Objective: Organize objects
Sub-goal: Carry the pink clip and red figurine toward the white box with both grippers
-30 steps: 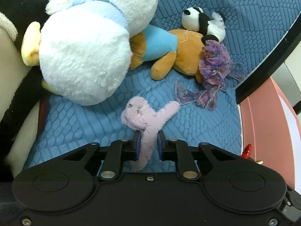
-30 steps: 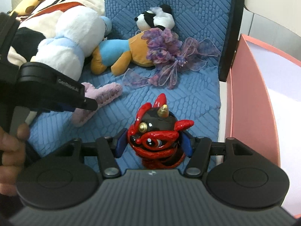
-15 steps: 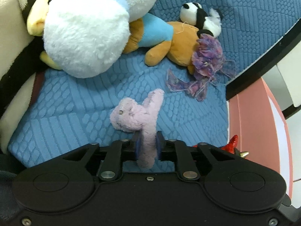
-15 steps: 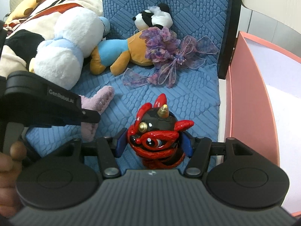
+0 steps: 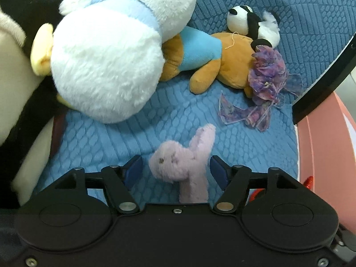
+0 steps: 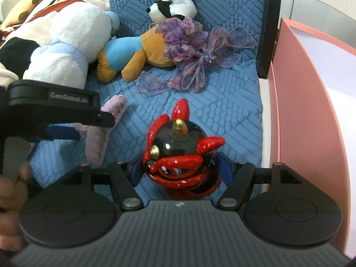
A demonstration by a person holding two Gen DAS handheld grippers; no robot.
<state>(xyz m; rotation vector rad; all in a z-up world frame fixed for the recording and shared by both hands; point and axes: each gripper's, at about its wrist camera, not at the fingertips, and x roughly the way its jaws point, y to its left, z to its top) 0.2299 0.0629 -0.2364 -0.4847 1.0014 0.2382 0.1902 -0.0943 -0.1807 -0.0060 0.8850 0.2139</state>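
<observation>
Now both grippers tilt downward over the blue quilted cushion (image 5: 178, 115). Left gripper (image 5: 175, 169): jaws opening, pads clear of the small pink plush rabbit (image 5: 182, 162) between them. Right gripper (image 6: 178, 171): jaws closed around the glossy red-and-black horned figurine (image 6: 178, 155), near the pink box (image 6: 296, 102).

Six plush toys (image 5: 106, 55), one figurine (image 6: 180, 155), one ribbon bow (image 6: 191, 51).

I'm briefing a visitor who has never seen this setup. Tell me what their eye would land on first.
First, the glossy red and black horned figurine, between the pads of the right claw at the front of the blue cushion. Next, the big white plush at the left, against an orange bear, a panda and a purple ribbon bow. The left claw is opening around a small pink bunny.
</observation>
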